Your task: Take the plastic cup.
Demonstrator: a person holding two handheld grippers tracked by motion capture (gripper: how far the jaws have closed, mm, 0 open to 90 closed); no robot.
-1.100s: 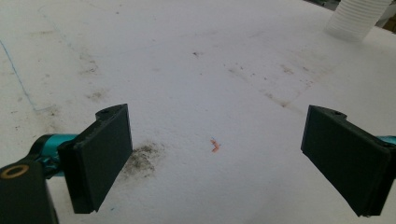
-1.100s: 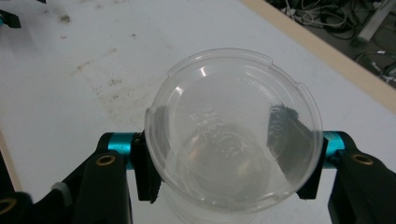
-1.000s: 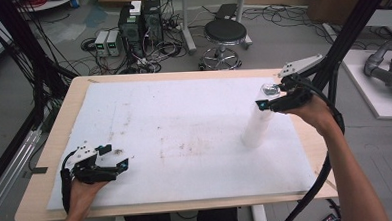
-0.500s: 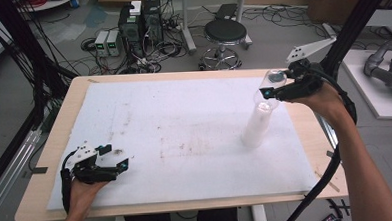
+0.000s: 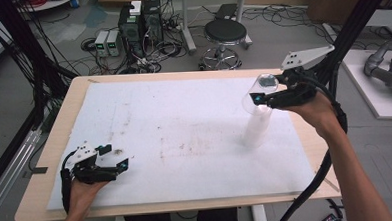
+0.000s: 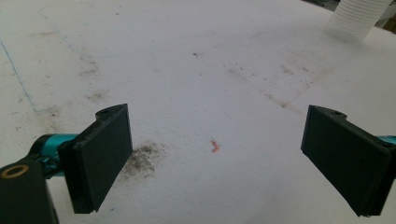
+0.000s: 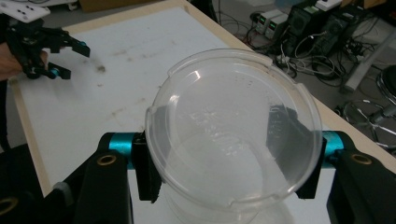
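Above the stack of cups (image 5: 257,130), right gripper (image 5: 263,98) has its jaws clamped on a clear plastic cup (image 5: 257,93), held just over the stack's top near the desk's (image 5: 59,126) right side. High view can't settle whether cup and stack touch. Right gripper view looks straight into the cup's (image 7: 233,130) mouth: one black pad on each side of the wall, rim intact, white stack blurred below it. Same view picks up the left gripper (image 7: 51,51) far off from the stack, at the white mat's (image 7: 116,88) far corner. Left gripper (image 5: 100,164) in high view sits on the mat, well apart from the stack. Left gripper view: jaws wide open, nothing between them, only stained mat (image 6: 196,70), with the ribbed stack (image 6: 357,18) at top right.
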